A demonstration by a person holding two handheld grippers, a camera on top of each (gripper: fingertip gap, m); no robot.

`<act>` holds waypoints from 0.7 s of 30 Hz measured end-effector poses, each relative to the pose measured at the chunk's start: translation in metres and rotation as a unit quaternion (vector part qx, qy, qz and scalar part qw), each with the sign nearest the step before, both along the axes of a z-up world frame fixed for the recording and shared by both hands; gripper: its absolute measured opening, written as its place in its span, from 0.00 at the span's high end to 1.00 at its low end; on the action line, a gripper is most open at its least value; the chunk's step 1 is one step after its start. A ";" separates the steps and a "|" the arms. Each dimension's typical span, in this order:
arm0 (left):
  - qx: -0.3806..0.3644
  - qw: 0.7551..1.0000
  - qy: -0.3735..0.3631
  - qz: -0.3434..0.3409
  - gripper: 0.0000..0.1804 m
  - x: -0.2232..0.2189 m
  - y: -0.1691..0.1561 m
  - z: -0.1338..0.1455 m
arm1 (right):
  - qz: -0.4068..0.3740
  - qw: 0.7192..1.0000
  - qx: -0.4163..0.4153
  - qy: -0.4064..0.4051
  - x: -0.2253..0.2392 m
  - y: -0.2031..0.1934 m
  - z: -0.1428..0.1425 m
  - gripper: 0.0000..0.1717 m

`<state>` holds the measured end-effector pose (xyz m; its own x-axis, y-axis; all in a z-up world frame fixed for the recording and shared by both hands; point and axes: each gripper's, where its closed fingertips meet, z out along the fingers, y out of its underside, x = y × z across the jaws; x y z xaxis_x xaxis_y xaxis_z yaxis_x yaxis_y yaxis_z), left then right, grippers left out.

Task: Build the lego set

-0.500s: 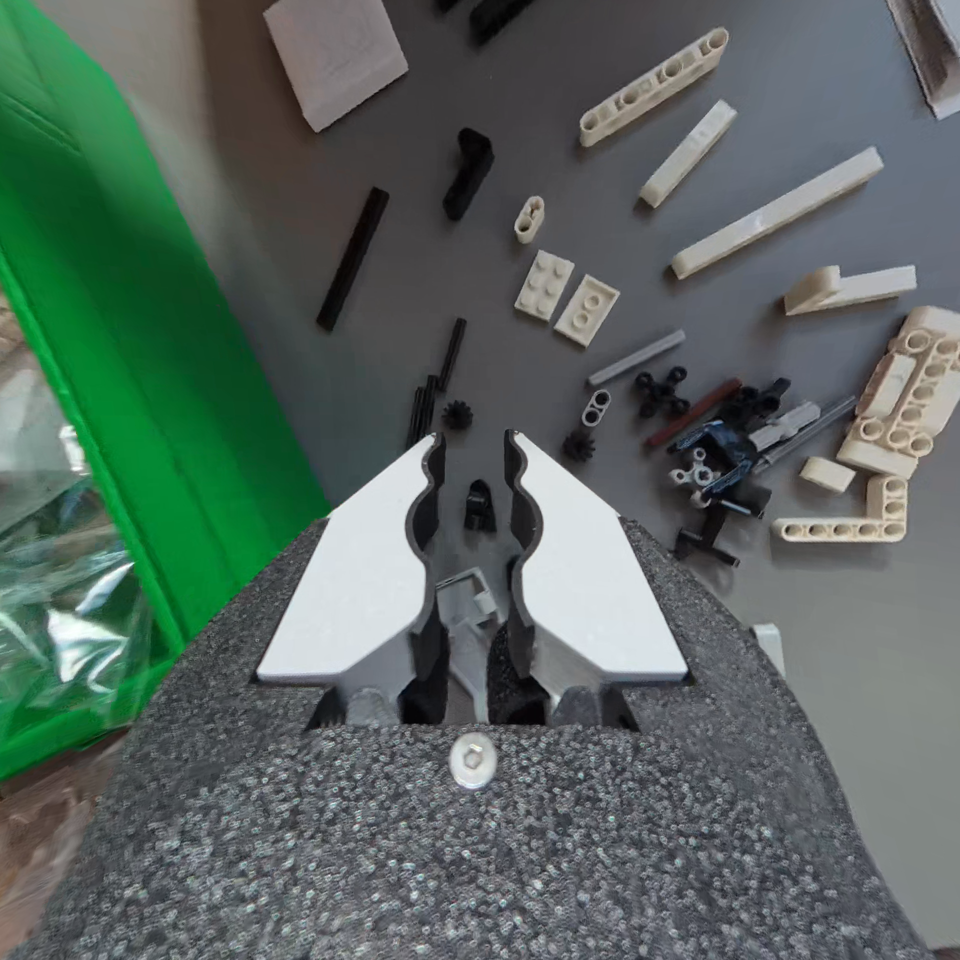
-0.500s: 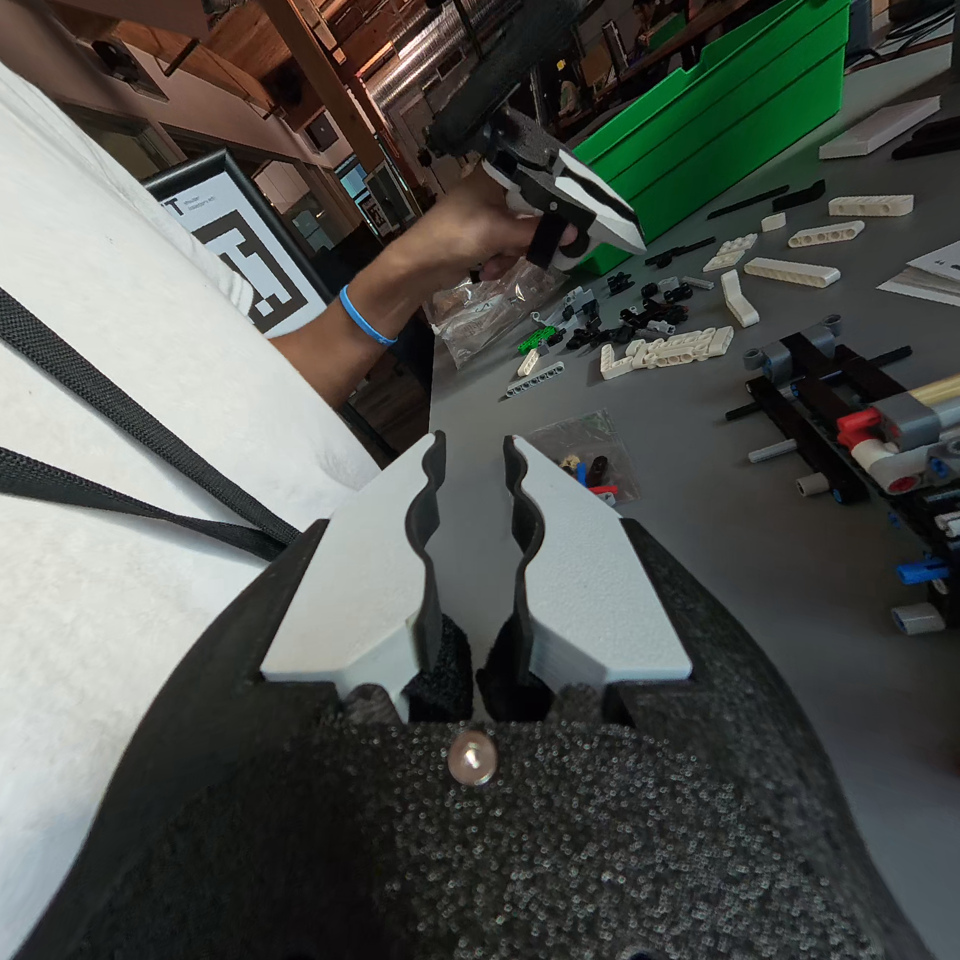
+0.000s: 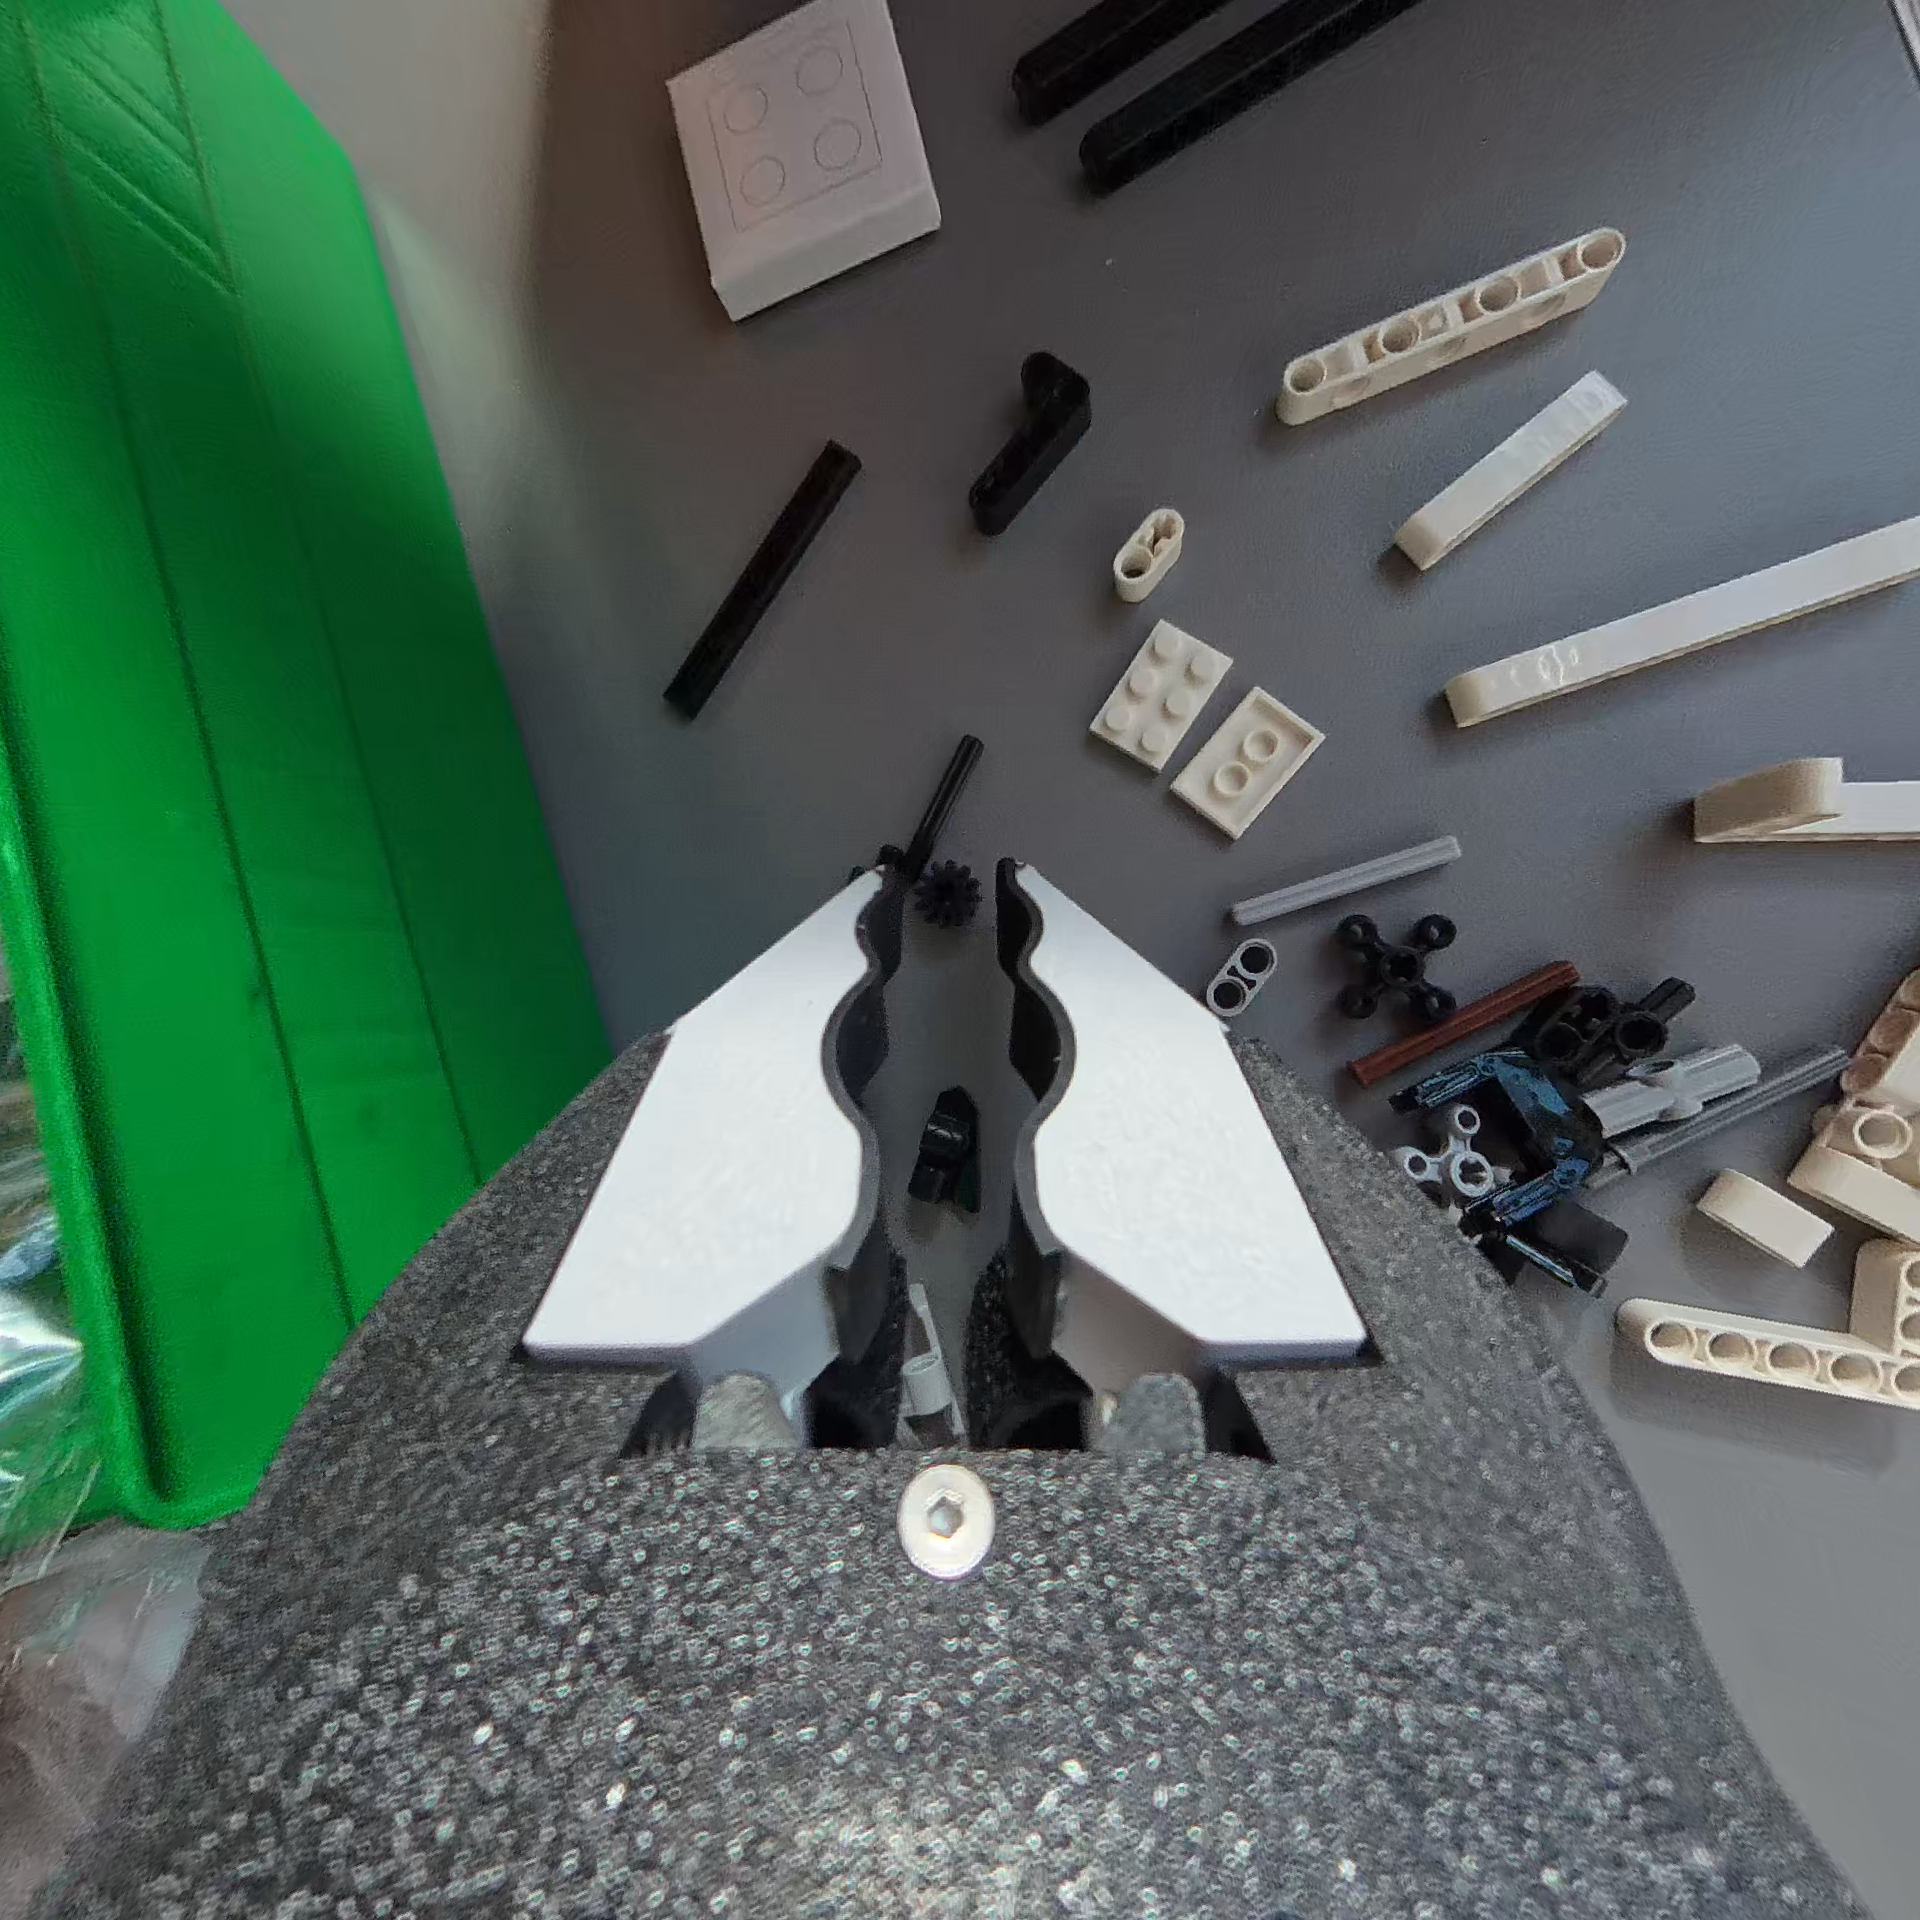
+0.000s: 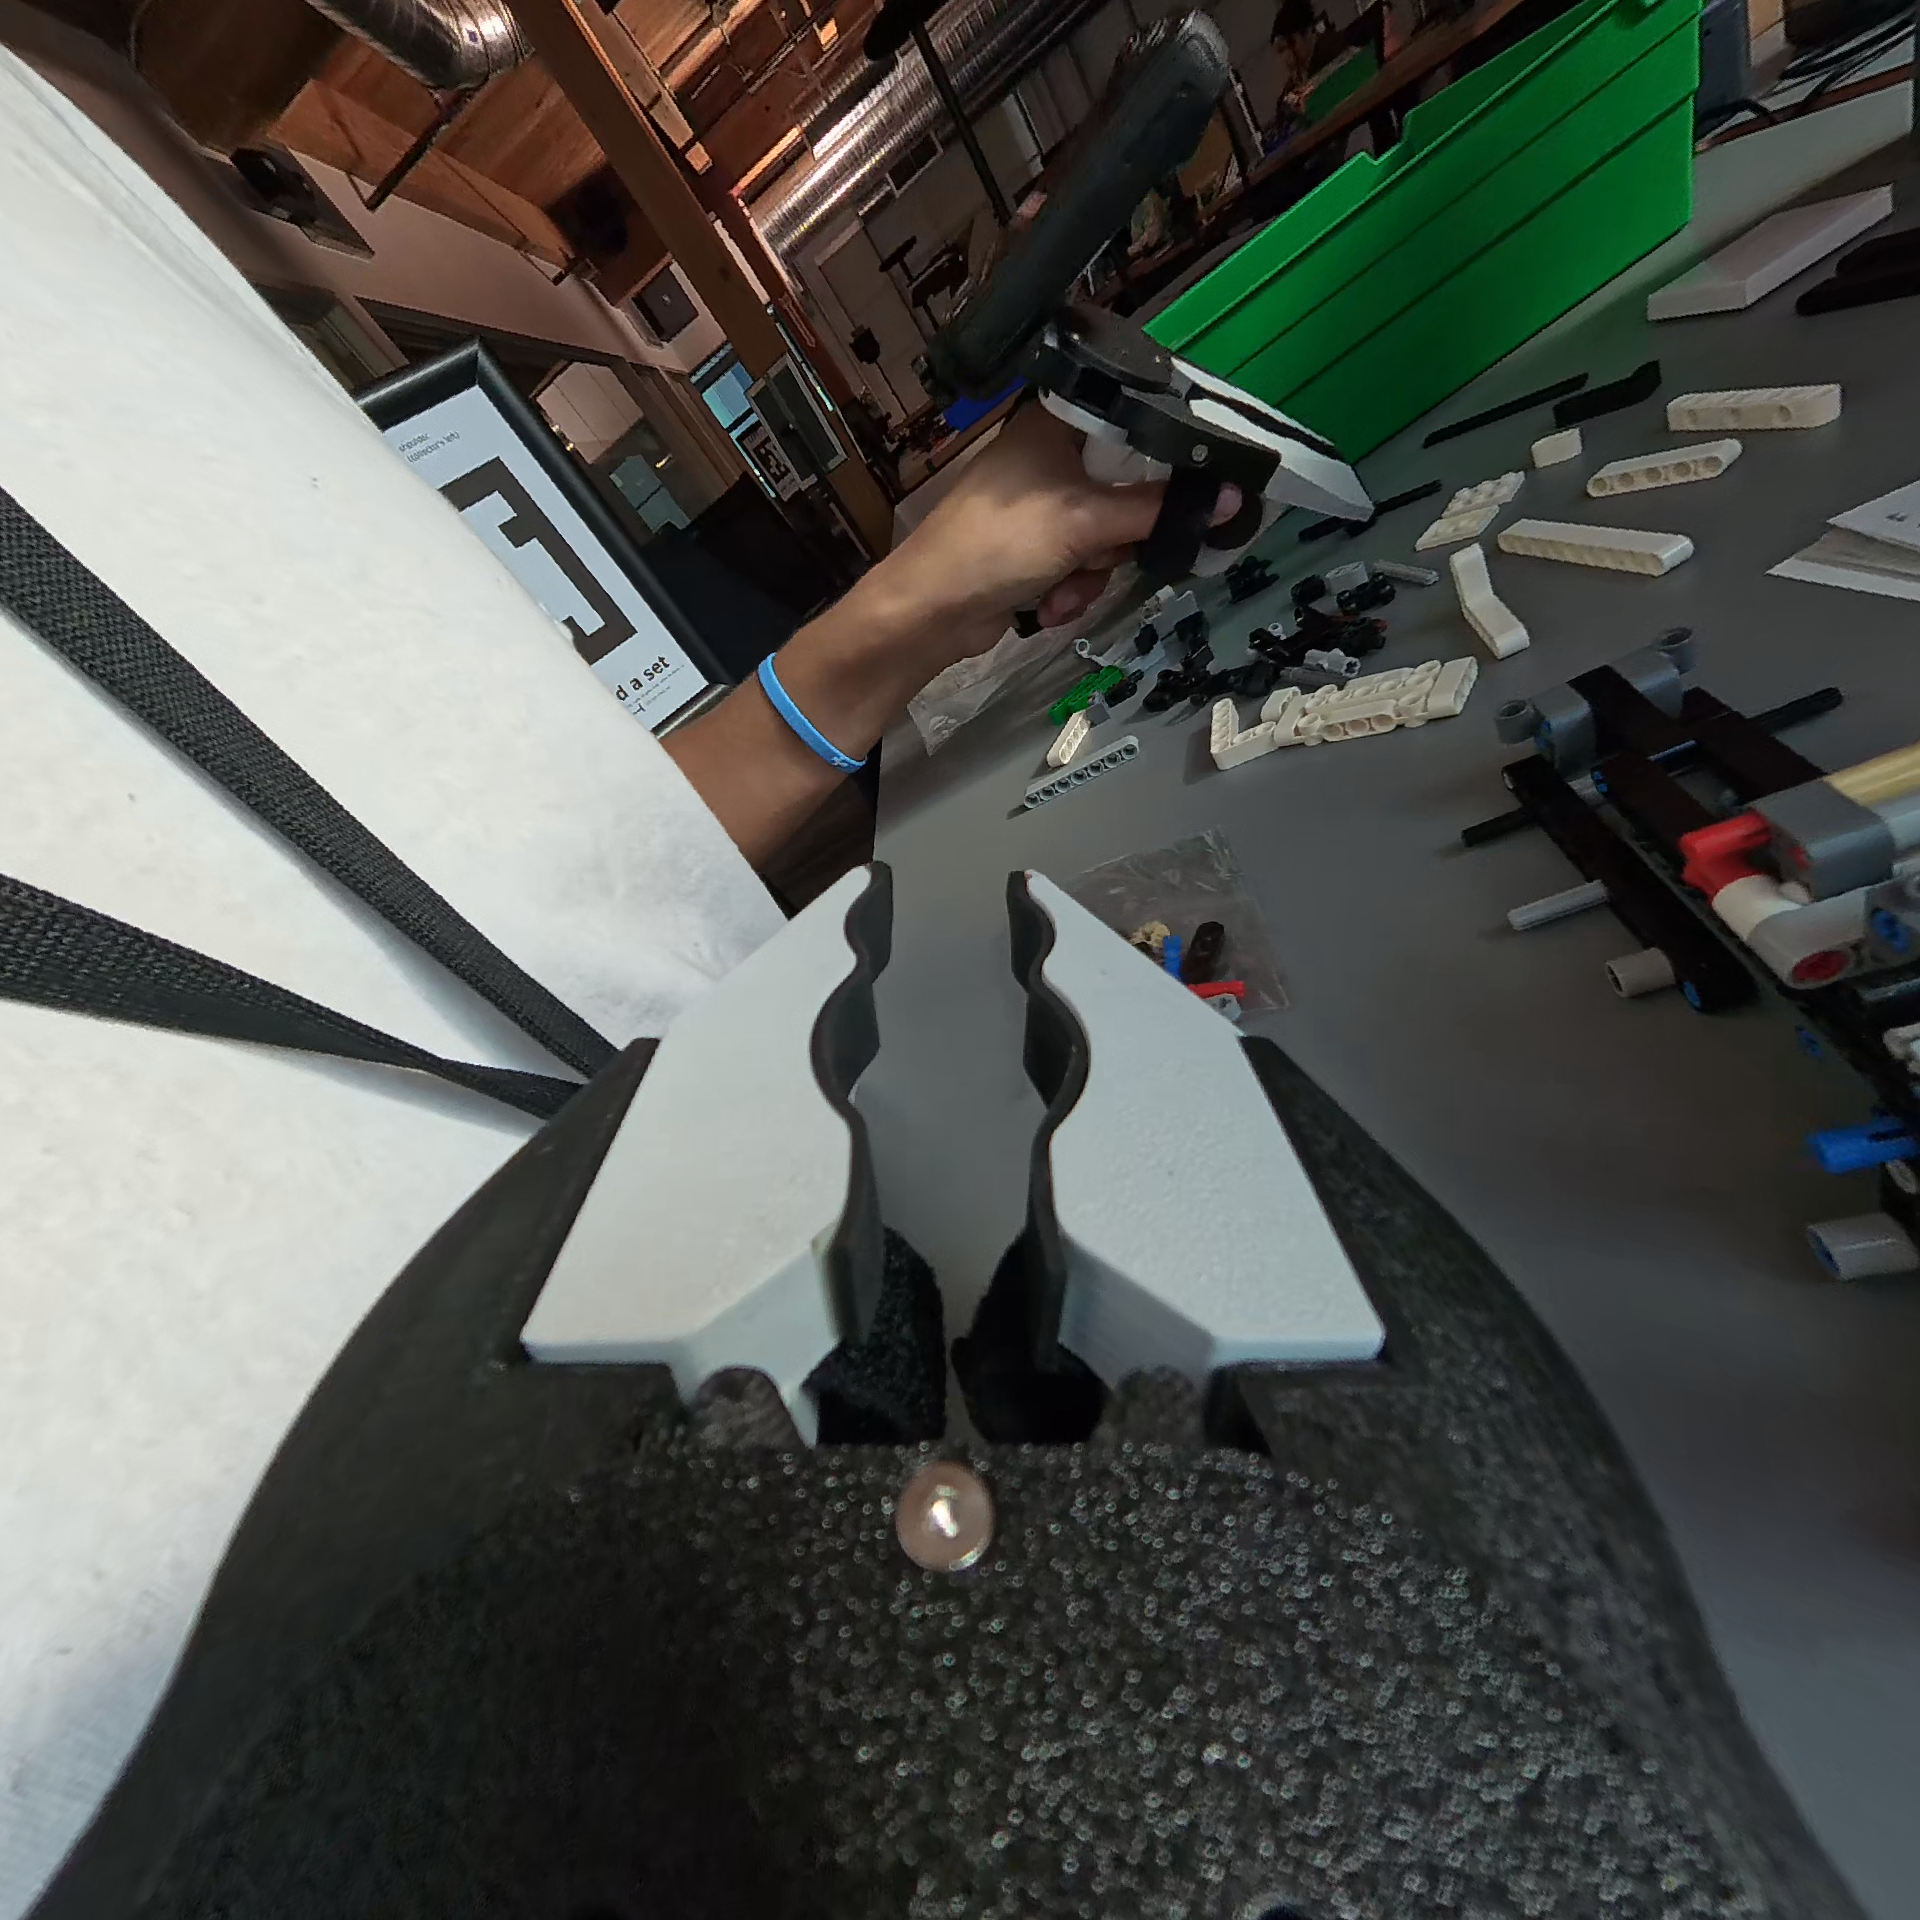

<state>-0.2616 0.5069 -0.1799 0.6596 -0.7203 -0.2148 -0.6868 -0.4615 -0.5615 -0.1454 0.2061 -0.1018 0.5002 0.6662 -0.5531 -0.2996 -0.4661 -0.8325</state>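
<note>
My left gripper (image 3: 943, 871) hovers low over the grey table (image 3: 644, 831), jaws slightly apart. A small black gear (image 3: 948, 896) lies between its fingertips, close to the left pad with a gap to the right pad, so it is not gripped. A thin black axle (image 3: 940, 795) lies just ahead, and a small black connector (image 3: 940, 1143) sits on the table under the fingers. The left gripper also shows in the right wrist view (image 4: 1340, 488), held by a hand. My right gripper (image 4: 948, 883) is open and empty above the table's near edge, beside a white-clad torso.
A green bin (image 3: 208, 727) stands to the left. Cream beams (image 3: 1455, 322), cream plates (image 3: 1164, 696), black beams (image 3: 764, 582) and a pile of small dark parts (image 3: 1538, 1101) lie ahead and to the right. A clear bag of parts (image 4: 1184, 935) and a part-built model (image 4: 1714, 862) lie near my right gripper. Tip to tip, the grippers are about 35 cm apart.
My left gripper moved forward and lower, so the black gear now lies between its fingertips, and its jaws narrowed a little. The right gripper has hardly moved.
</note>
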 end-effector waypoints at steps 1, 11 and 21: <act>-0.007 1.000 0.003 -0.002 0.95 0.000 -0.001 -0.003 | 0.000 1.000 0.000 0.000 0.000 0.000 0.000 0.88; -0.042 0.998 0.011 -0.038 1.00 -0.011 -0.034 0.000 | 0.002 1.000 -0.004 0.003 0.000 0.000 0.000 0.88; -0.025 0.998 0.041 -0.044 0.90 -0.009 -0.012 -0.006 | 0.001 1.000 -0.002 0.002 0.001 0.000 0.000 0.88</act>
<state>-0.2707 0.4951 -0.1862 0.5748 -0.7857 -0.2285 -0.7690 -0.4232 -0.4792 -0.1449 0.2061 -0.1017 0.4966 0.6650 -0.5578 -0.3030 -0.4694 -0.8294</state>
